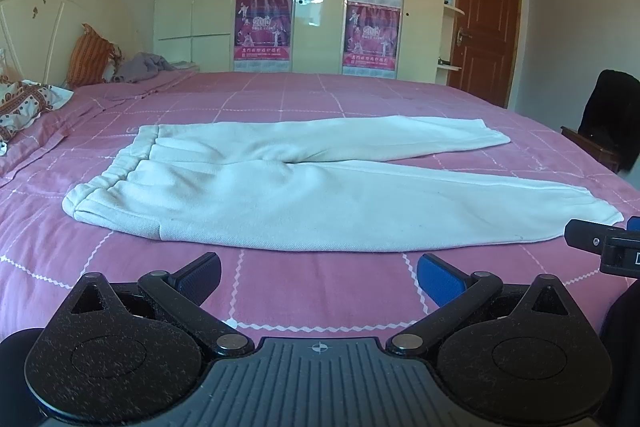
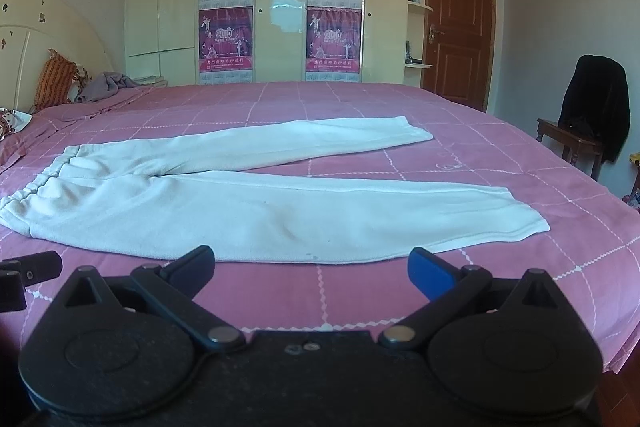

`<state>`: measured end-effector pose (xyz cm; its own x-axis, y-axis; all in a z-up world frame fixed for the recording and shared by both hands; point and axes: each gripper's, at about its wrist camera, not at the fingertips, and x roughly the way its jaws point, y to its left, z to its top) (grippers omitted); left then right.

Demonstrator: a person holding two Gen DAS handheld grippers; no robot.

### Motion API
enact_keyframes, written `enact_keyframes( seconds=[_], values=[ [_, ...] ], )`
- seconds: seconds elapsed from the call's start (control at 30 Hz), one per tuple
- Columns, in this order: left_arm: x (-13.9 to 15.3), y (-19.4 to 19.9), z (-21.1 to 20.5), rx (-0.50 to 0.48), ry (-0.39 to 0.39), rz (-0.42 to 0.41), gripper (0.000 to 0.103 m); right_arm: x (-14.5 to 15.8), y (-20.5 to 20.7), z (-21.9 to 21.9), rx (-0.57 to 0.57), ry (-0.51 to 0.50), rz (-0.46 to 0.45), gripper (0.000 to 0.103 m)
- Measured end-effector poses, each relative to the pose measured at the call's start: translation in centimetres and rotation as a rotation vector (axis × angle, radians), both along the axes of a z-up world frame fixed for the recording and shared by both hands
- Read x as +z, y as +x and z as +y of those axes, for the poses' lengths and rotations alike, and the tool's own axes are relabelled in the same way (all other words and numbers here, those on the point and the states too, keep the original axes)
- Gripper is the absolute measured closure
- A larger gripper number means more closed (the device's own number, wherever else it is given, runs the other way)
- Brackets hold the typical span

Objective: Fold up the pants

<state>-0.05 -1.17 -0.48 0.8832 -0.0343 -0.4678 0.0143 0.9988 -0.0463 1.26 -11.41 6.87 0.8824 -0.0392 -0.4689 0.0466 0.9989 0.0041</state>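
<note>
Hiding nothing, pants (image 1: pixel 304 187) lie flat before both spread tools.

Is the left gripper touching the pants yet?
Apart. Left wrist view: open left gripper sits short of the white pants, pink bedspread showing between.

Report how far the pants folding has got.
Done: the white fleece pants lie spread flat on the pink checked bedspread, legs apart. In hand: nothing; the left hand-held gripper and right hand-held gripper are open, short of the near edge. Left: every fold.
</note>
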Motion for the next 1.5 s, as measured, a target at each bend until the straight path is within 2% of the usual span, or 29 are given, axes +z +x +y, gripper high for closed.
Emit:
enact_keyframes(
  seconds=[1.5],
  values=[
    [-0.12, -0.05, -0.03, -0.003, 0.003, -0.006, 0.0, 0.02, -0.22, 0.32, -0.001, -0.004, -0.01, 0.0]
  ],
)
